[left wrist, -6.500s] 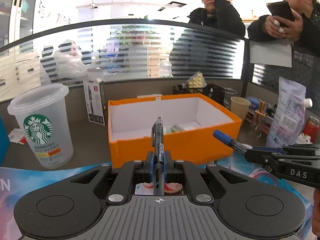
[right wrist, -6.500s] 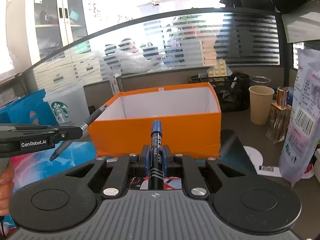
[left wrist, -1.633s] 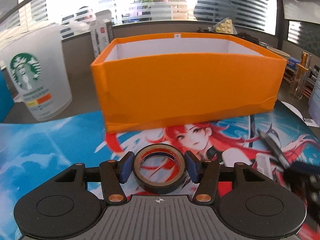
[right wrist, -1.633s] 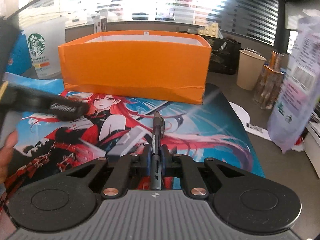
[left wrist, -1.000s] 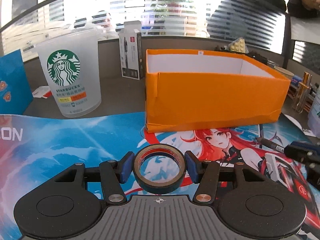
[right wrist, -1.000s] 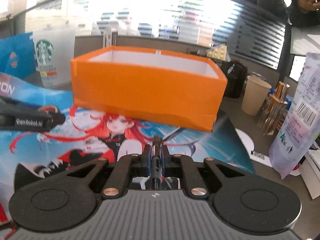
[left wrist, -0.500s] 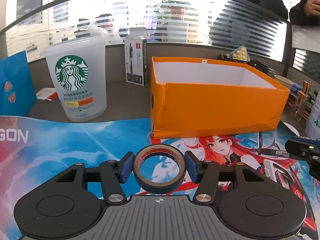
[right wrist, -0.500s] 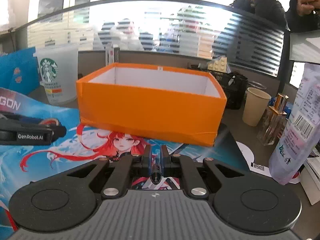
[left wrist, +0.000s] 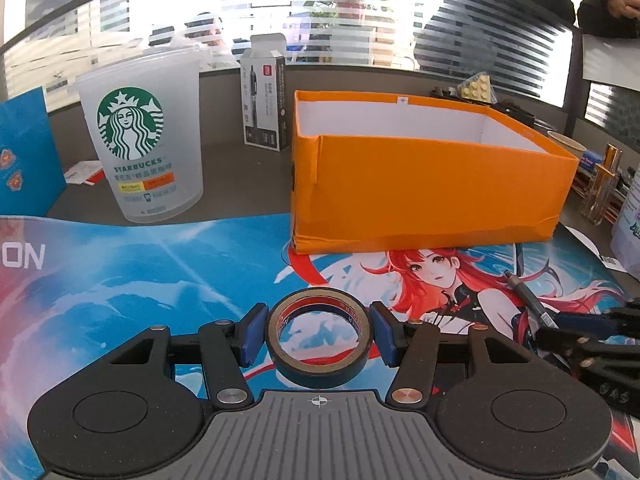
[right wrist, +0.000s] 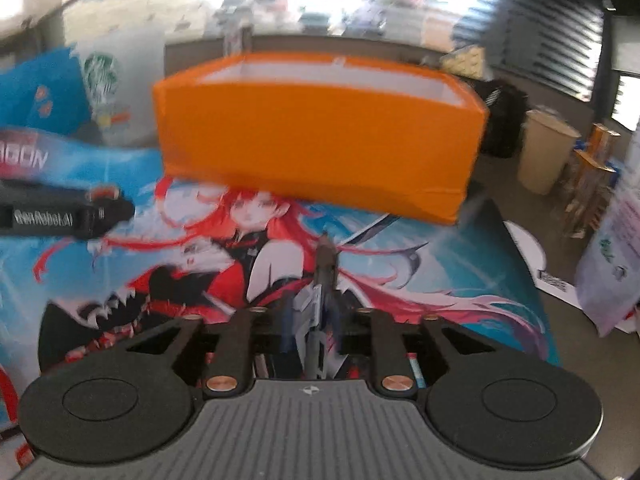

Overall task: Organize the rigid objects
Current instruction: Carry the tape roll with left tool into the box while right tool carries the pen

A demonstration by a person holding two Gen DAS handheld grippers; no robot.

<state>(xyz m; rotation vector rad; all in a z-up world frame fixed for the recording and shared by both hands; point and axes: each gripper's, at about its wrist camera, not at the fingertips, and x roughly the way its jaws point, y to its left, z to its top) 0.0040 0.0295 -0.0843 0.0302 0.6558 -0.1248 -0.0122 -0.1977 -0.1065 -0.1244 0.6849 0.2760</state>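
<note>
A: Start at the far left of the left wrist view. What stands there?

B: A blue paper bag (left wrist: 24,152) at the edge, then a frosted Starbucks cup (left wrist: 140,136) upright on the grey desk (left wrist: 240,184), just off the printed desk mat (left wrist: 160,272). Behind and right of the cup stands a pen carton (left wrist: 266,104).

A: And the middle?

B: The left gripper (left wrist: 319,334) has its 2 blue pads (left wrist: 253,334) pressed against the sides of a roll of tape (left wrist: 319,340), held above the mat. Beyond it sits the orange box (left wrist: 432,192), open-topped, white inside, its near edge on the mat. I cannot see what lies in it.

A: Further right?

B: A dark pen (left wrist: 528,296) lies slanted over the mat's red-haired figure, its rear end at the right gripper (left wrist: 560,332), which reaches in from the right edge.

A: What does the right wrist view give?

B: It is blurred. The right gripper (right wrist: 310,320) has its jaws opening, with the pen (right wrist: 324,280) between them, pointing toward the orange box (right wrist: 320,132). Whether the pads still touch it I cannot tell. Right of the box stand a paper cup (right wrist: 544,156) and a white pouch (right wrist: 616,240).
</note>
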